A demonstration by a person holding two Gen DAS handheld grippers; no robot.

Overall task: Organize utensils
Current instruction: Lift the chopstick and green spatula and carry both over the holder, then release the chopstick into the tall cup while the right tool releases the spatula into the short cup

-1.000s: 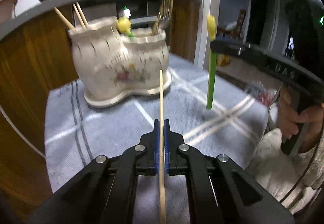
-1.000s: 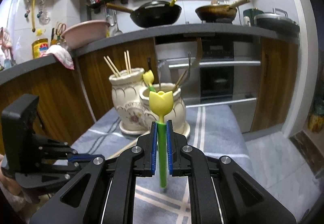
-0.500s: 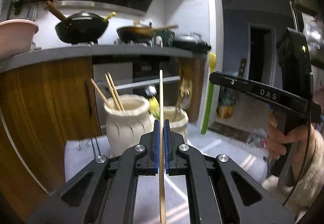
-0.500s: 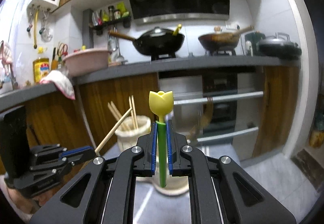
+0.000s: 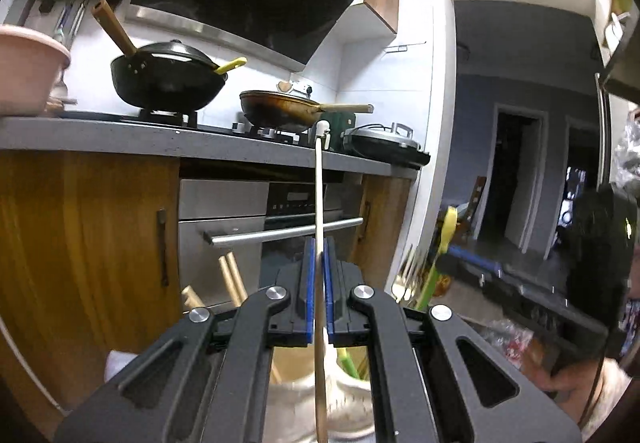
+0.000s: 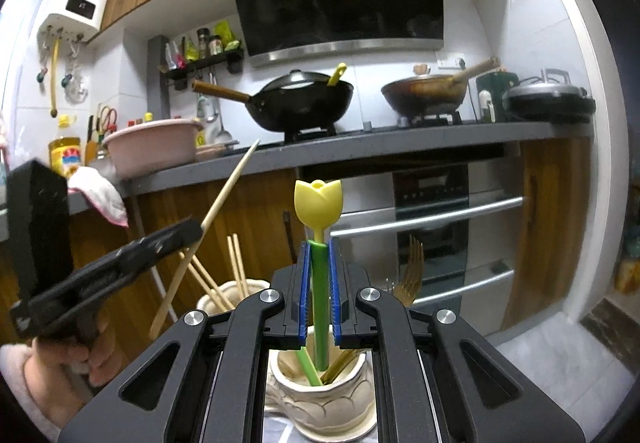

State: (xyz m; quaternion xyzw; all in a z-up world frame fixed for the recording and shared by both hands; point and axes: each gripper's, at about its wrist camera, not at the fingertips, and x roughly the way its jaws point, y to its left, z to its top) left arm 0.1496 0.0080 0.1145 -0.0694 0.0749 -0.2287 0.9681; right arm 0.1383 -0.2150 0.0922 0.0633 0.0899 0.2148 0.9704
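Left gripper (image 5: 319,283): my jaws pinch one wooden chopstick (image 5: 319,195), upright.
Right gripper (image 6: 319,291): I grip the tulip-topped green utensil (image 6: 318,199) above the cream holder (image 6: 320,399).

Holder (image 5: 304,395) mostly hidden behind left tool (image 5: 318,291); chopstick (image 5: 319,203) cut off at bottom edge.
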